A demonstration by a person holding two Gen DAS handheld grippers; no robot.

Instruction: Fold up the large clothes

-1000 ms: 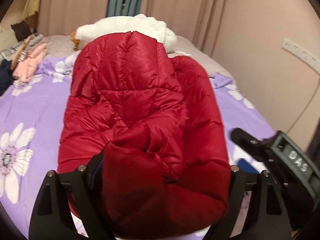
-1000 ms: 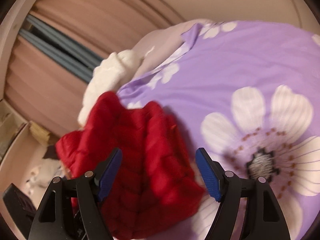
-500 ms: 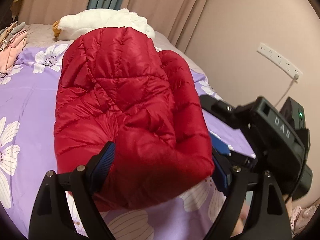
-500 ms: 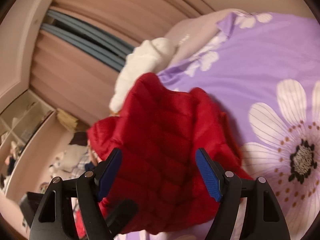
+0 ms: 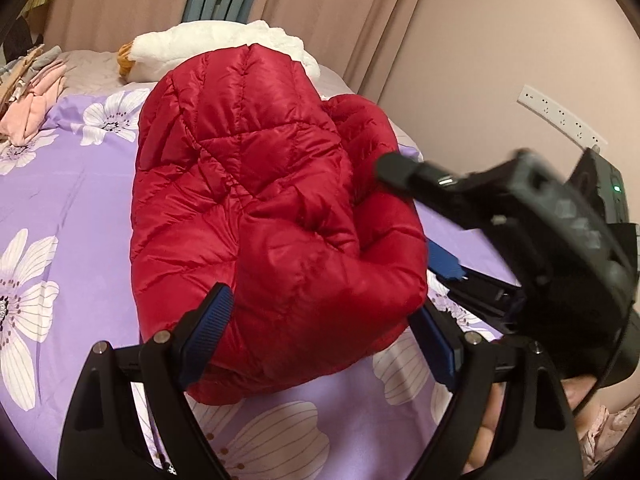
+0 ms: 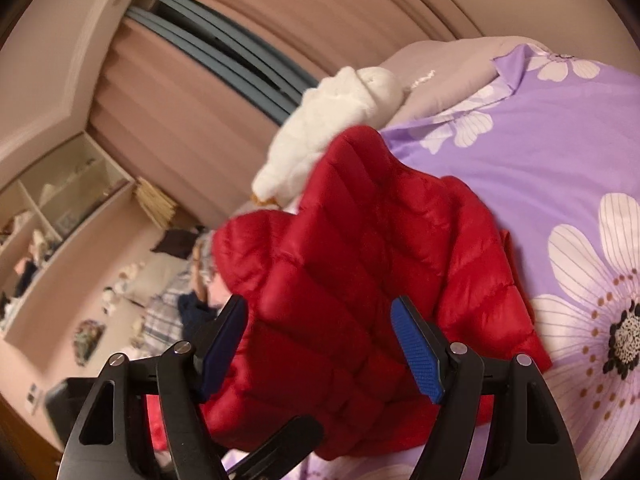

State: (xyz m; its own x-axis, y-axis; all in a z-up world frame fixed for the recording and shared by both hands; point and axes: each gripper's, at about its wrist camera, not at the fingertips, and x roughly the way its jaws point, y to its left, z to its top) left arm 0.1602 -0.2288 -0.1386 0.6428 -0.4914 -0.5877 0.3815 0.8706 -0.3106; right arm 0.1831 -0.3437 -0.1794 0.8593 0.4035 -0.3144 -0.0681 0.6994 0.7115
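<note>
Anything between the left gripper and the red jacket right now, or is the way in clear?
Nothing visible blocks it. The folded red jacket lies on the bed, its near end already between the left gripper's open fingers. The right gripper reaches in from the right side, beside the jacket, not in front.

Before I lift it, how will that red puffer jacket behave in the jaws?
The red puffer jacket looks puffy and quilted, so it will probably squash under the jaws and spring back. Its shiny shell suggests that it may slip from a shallow pinch. It lies bunched in soft folds on the bedspread, so it likely droops and unfolds when lifted, though it is probably light for its bulk.
</note>
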